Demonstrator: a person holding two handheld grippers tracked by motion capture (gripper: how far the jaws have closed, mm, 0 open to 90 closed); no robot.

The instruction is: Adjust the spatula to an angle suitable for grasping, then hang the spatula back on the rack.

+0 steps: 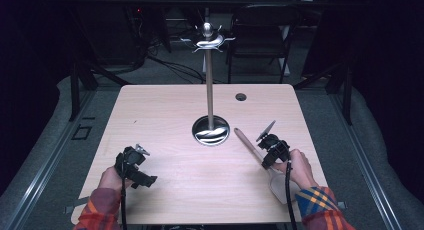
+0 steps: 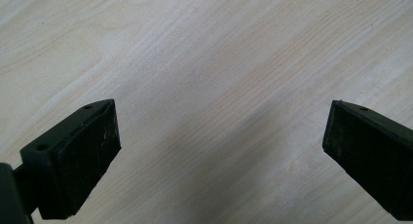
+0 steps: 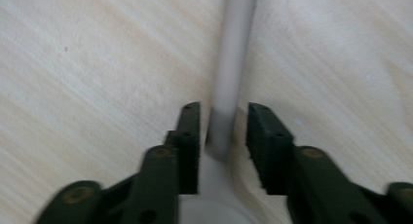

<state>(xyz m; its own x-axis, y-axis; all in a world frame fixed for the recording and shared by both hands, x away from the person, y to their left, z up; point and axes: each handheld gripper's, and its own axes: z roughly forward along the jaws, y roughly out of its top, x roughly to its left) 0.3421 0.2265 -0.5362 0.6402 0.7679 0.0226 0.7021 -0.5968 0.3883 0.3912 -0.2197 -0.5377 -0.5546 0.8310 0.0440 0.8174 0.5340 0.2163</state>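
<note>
A pale utensil lies on the wooden table (image 1: 165, 115) at the right, its long handle (image 1: 246, 141) pointing toward the middle and its wider, lighter head (image 1: 278, 184) near my right hand. My right gripper (image 1: 267, 161) stands over the handle. In the right gripper view the handle (image 3: 233, 53) runs between the jaws of the right gripper (image 3: 224, 109), with a thin gap on each side, so it is open. My left gripper (image 1: 143, 179) hovers at the front left, open (image 2: 221, 121) over bare wood with nothing between its pads (image 2: 90, 156).
A metal stand rises from the table's middle: round shiny base (image 1: 211, 132), thin pole (image 1: 210, 90), curved hooks on top (image 1: 207, 40). A small cable hole (image 1: 241, 96) sits behind it. A dark folding chair (image 1: 260, 35) stands beyond the far edge.
</note>
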